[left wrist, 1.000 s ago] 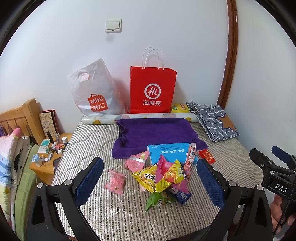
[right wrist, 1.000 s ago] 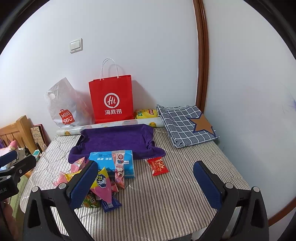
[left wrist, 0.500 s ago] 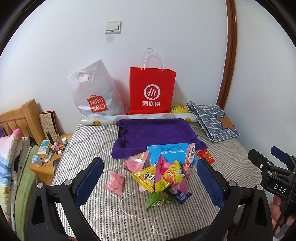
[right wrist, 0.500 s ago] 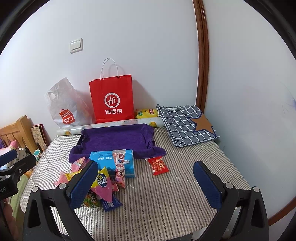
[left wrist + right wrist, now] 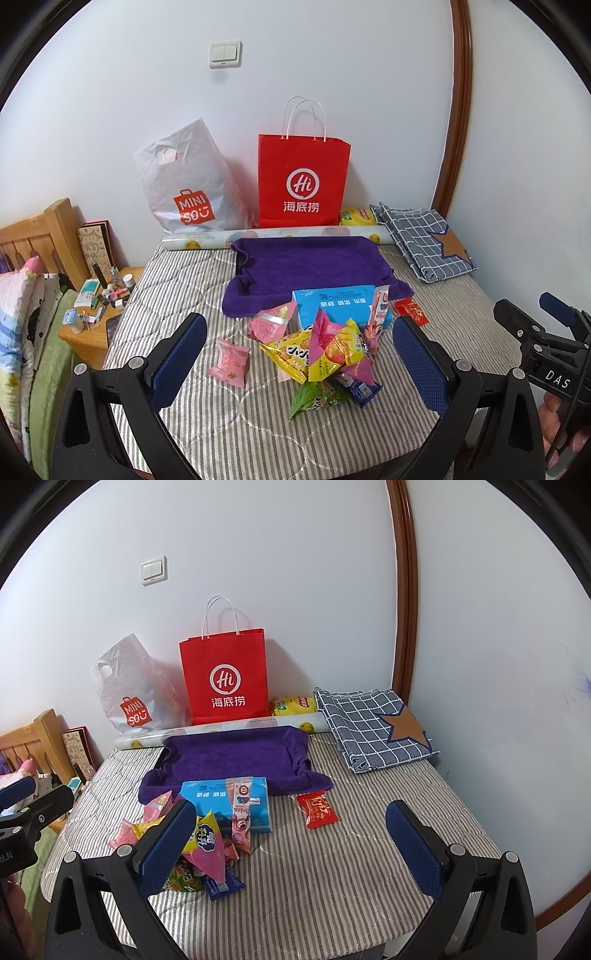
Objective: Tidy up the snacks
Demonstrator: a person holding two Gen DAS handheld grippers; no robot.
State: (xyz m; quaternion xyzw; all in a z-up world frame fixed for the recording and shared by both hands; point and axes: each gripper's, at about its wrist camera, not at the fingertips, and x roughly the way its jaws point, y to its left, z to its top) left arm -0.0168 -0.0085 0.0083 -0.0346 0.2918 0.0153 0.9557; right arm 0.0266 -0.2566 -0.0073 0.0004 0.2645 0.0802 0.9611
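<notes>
A heap of snack packets point(image 5: 325, 354) lies on the striped mattress point(image 5: 229, 417), in front of a blue box point(image 5: 338, 306). A pink packet point(image 5: 229, 363) lies apart at the left and a red packet point(image 5: 410, 311) at the right. A purple cloth tray point(image 5: 310, 264) sits behind them. My left gripper point(image 5: 299, 362) is open and empty, held above the near edge, with the heap between its fingers in view. My right gripper point(image 5: 291, 847) is open and empty, with the heap point(image 5: 201, 840) by its left finger and the red packet point(image 5: 317, 809) ahead.
A red paper bag point(image 5: 303, 182) and a grey plastic bag point(image 5: 186, 188) stand against the wall. A rolled sheet point(image 5: 273, 235) and a folded checked cloth point(image 5: 424, 242) lie at the back. A cluttered bedside table point(image 5: 96, 321) is at the left.
Both grippers drifted very slightly; the scene sits a little lower in the left wrist view. No object has moved.
</notes>
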